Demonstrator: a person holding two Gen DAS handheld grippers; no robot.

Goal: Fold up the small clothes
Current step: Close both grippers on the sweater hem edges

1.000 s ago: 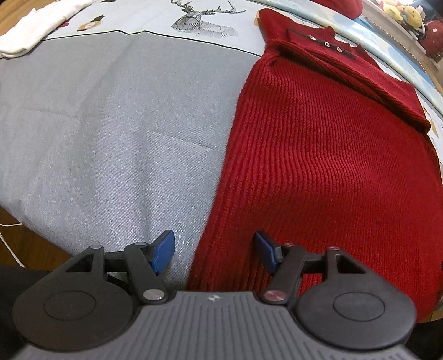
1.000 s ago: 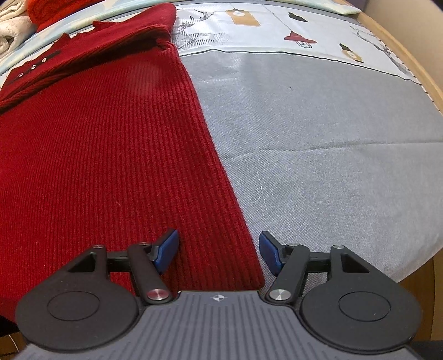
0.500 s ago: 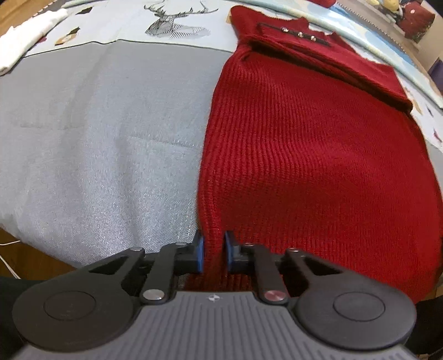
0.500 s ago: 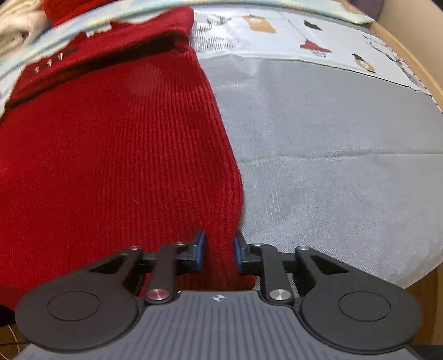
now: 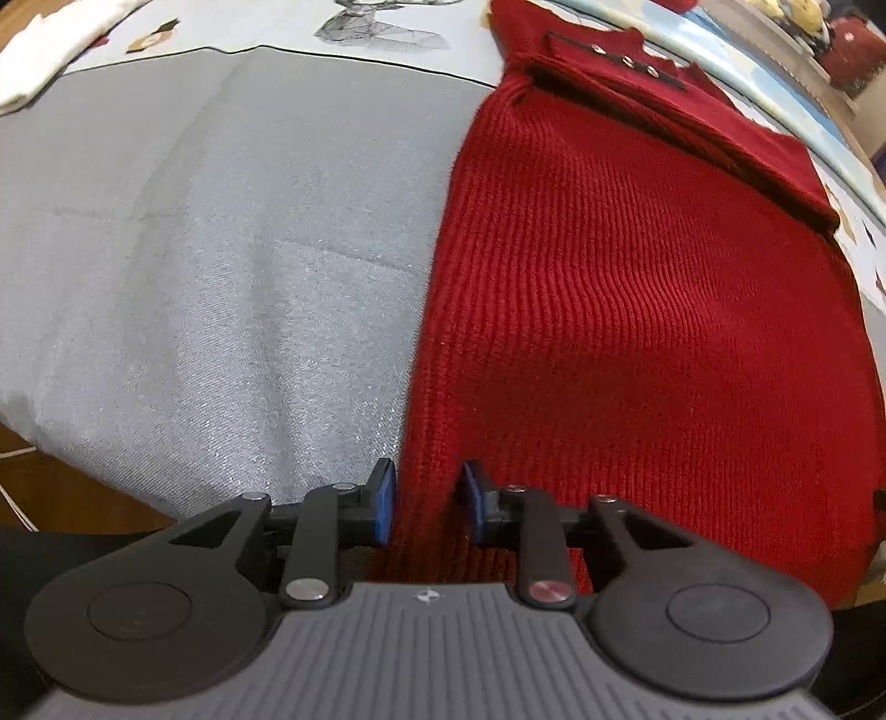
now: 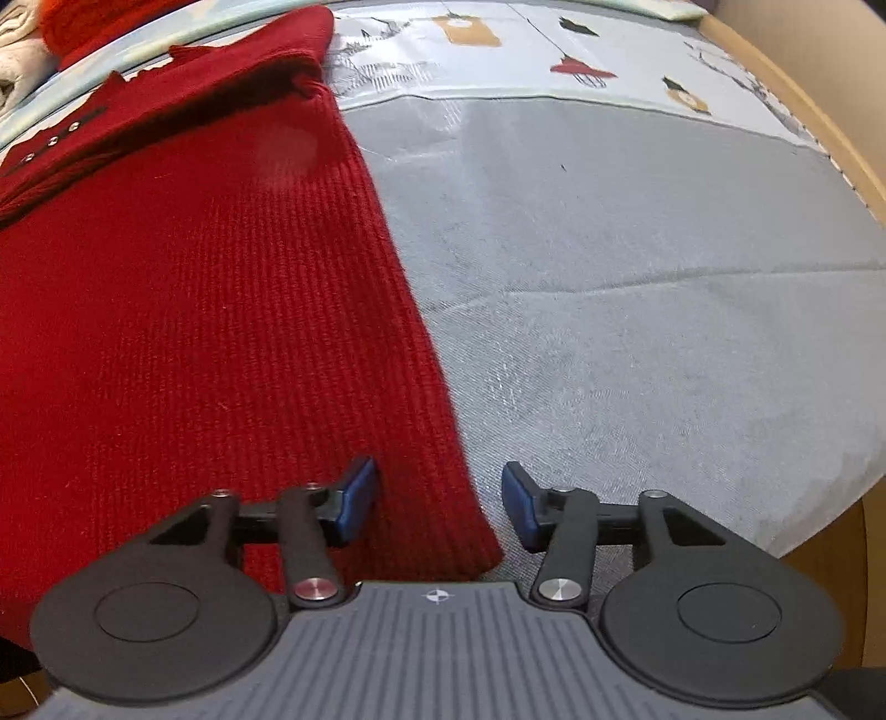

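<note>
A red ribbed knit sweater [image 5: 626,288] lies flat on the grey cloth, its buttoned collar at the far end and a sleeve folded across the top. My left gripper [image 5: 426,507] straddles the sweater's near left hem corner, its jaws partly apart with the fabric between them. In the right wrist view the sweater [image 6: 210,310] fills the left half. My right gripper [image 6: 440,501] is open around the near right hem corner, which lies on the cloth between the blue pads.
A grey cloth [image 5: 194,249] covers the table, with a printed pale-blue cloth [image 6: 554,50] beyond it. A white garment [image 5: 50,61] lies at the far left. The wooden table edge [image 6: 803,105] curves at the right. Plush toys [image 5: 830,33] sit behind.
Both grippers closed on the sweater's near hem corners half a second ago. Now both have opened again, the right wider than the left, and the hem lies lower.
</note>
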